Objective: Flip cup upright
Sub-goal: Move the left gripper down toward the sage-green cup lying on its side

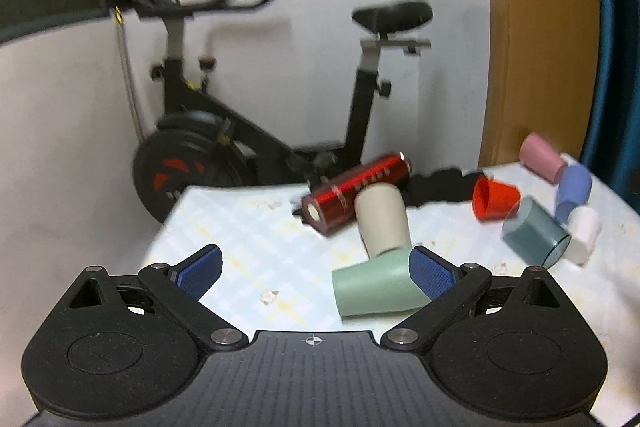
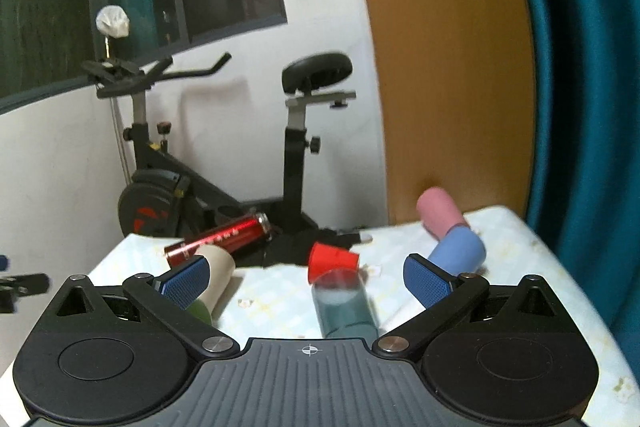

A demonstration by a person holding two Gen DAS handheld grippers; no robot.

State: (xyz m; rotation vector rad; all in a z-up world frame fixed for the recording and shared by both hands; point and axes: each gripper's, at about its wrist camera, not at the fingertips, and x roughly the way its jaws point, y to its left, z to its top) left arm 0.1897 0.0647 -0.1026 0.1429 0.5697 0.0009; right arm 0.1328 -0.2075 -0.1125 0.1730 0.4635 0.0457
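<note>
Several cups lie on their sides on the checked table (image 1: 248,227). In the left wrist view, a green cup (image 1: 372,287) lies just inside the right finger of my open left gripper (image 1: 316,273), with a beige cup (image 1: 382,223) behind it. A red cup (image 1: 494,201), a teal cup (image 1: 534,237), a white cup (image 1: 584,235), a blue cup (image 1: 574,191) and a pink cup (image 1: 542,157) lie to the right. My right gripper (image 2: 306,285) is open with the teal cup (image 2: 344,303), blurred, lying between its fingers. The red cup (image 2: 330,261), blue cup (image 2: 458,253), pink cup (image 2: 438,213) and beige cup (image 2: 218,273) lie around it.
A red metal cylinder (image 1: 356,193) and a black cloth (image 1: 436,185) lie at the table's far edge. An exercise bike (image 1: 240,131) stands behind the table against the white wall. A wooden panel (image 2: 440,67) and a teal curtain (image 2: 588,107) are at the right.
</note>
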